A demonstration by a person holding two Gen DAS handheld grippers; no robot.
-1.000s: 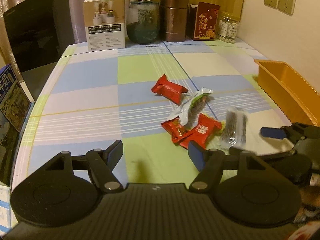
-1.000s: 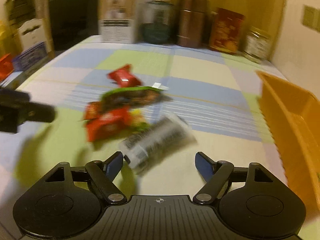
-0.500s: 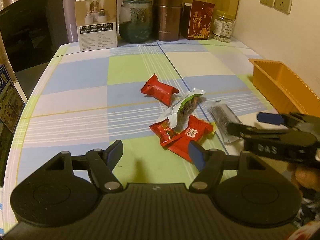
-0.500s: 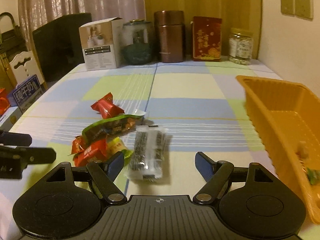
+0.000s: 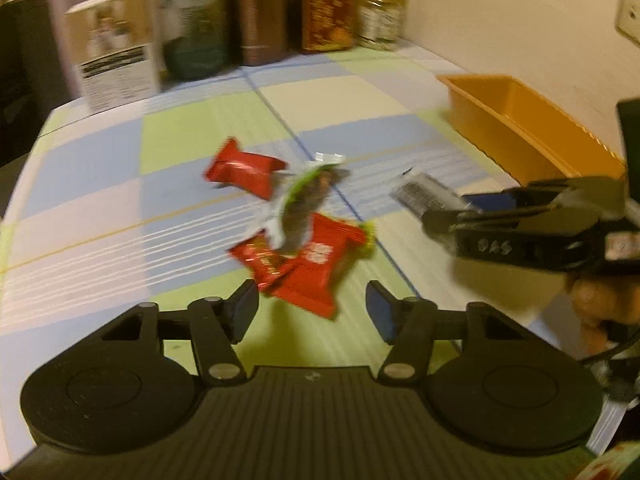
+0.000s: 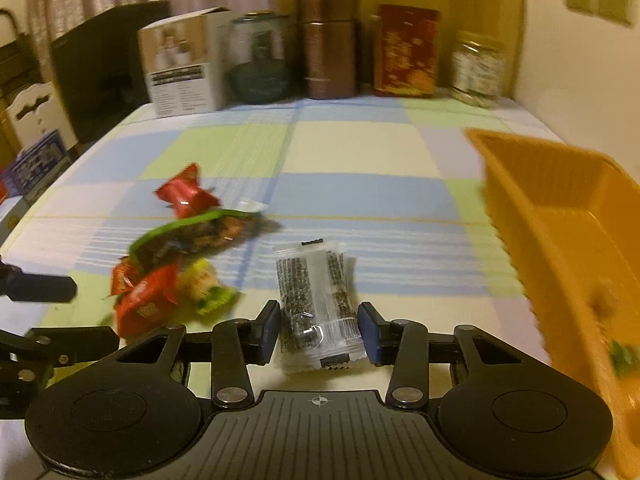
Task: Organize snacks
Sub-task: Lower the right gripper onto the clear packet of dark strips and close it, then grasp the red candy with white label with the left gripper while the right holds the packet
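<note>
- At the far left we see a dark chair (image 6: 108, 60); its lower part is cut off by the table edge.
- The left gripper (image 5: 312, 306) hangs over the near edge of the snack pile; its jaws are closing. The large red packet (image 5: 316, 268) lies between and just beyond the tips, and we see no pad pressing on it.
- The pile holds a second red packet (image 5: 244, 170) on the far side, a green-edged packet (image 5: 300, 204) lying over the others, and a small red packet (image 5: 260, 258) partly covered. Motion blur makes all print unreadable.
- A yellow-green packet (image 6: 206, 286) shows clearly only in the right wrist view.
- The right gripper (image 6: 319, 330) is closing its jaws about the clear packet of dark sticks (image 6: 316, 300); the pads stand just beside its two long edges, and we cannot tell whether they press yet.
- The orange tray (image 6: 560, 216) stands at the right, cut off by the frame; small items inside are too blurred to name.
- The checked tablecloth (image 6: 360, 152) covers the table. Along the far edge stand a white box (image 6: 180, 64), a dark green jar (image 6: 258, 60), a copper canister (image 6: 328, 44), a red box (image 6: 406, 50) and a clear jar (image 6: 476, 68).
</note>
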